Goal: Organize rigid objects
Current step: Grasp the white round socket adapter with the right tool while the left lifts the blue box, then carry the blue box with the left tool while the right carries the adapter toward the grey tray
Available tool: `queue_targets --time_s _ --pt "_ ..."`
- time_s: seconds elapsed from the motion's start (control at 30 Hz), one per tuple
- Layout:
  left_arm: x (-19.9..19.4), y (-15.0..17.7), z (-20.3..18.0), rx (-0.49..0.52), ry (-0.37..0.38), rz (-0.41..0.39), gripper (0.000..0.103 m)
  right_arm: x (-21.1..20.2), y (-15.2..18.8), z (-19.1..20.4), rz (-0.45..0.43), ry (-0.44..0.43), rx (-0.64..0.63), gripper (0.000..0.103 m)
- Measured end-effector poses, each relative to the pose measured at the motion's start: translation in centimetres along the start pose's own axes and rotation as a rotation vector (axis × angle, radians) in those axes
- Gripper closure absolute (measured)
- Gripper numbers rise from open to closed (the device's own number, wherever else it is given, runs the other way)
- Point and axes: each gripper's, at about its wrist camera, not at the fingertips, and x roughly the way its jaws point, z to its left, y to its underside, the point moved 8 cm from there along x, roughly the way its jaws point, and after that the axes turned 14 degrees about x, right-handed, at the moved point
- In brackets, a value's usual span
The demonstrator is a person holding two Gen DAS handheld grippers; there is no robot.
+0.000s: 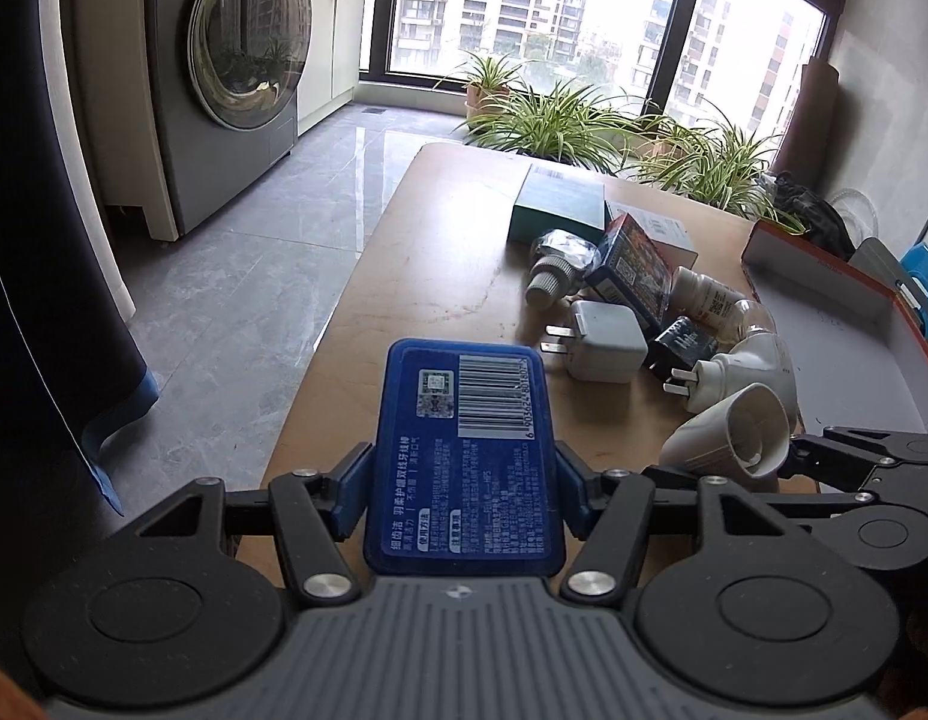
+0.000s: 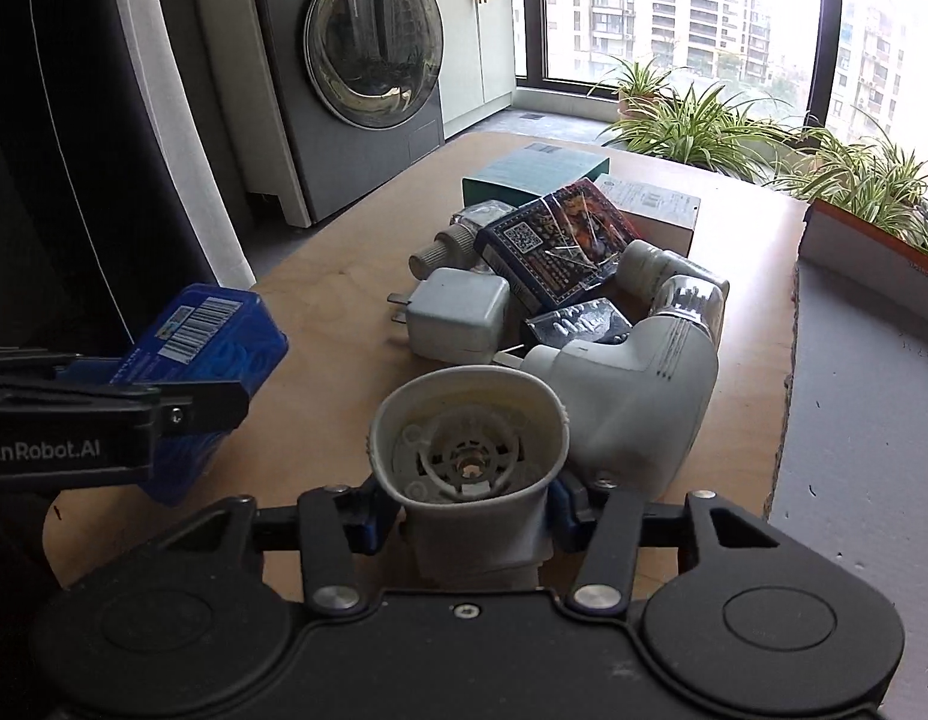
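My left gripper (image 1: 461,483) clamps a flat blue barcoded case (image 1: 464,450). My right gripper (image 2: 464,519) clamps a white, hollow-ended plastic fitting (image 2: 469,456).

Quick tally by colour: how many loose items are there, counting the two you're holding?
Blue: 2, blue plastic floss case, dark blue card box
White: 5, cup-shaped plug-in, elbow plug-in, square charger, bottle, ribbed-cap vial
Black: 1, small black box
Total: 8

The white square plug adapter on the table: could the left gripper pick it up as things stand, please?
Probably not yet. The left gripper is shut on the blue floss box, so its jaws are full. The white square plug adapter itself lies exposed at the pile's near-left edge, with bare table beside it.
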Motion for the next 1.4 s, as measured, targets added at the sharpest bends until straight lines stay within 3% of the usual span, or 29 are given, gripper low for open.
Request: queue_targets --time_s 0.33,0.67,1.07,1.4 --pt "-1.3 -0.7 -3.4 0.023 0.049 -0.043 0.041 -6.7 -0.2 -2.4 -0.075 0.028 0.073 0.044" --pt "-1.4 -3.5 -9.4 0.099 0.143 -0.082 0.041 -11.3 -2.1 -8.6 -0.166 0.178 0.179 0.044" --pt "1.1 -7.5 -17.0 0.199 0.253 -0.109 0.041 -14.9 -3.6 -16.3 -0.250 0.299 0.296 0.044" --pt "2.7 -9.7 -21.1 0.248 0.292 -0.121 0.041 -15.6 -4.3 -20.0 -0.268 0.311 0.338 0.044"
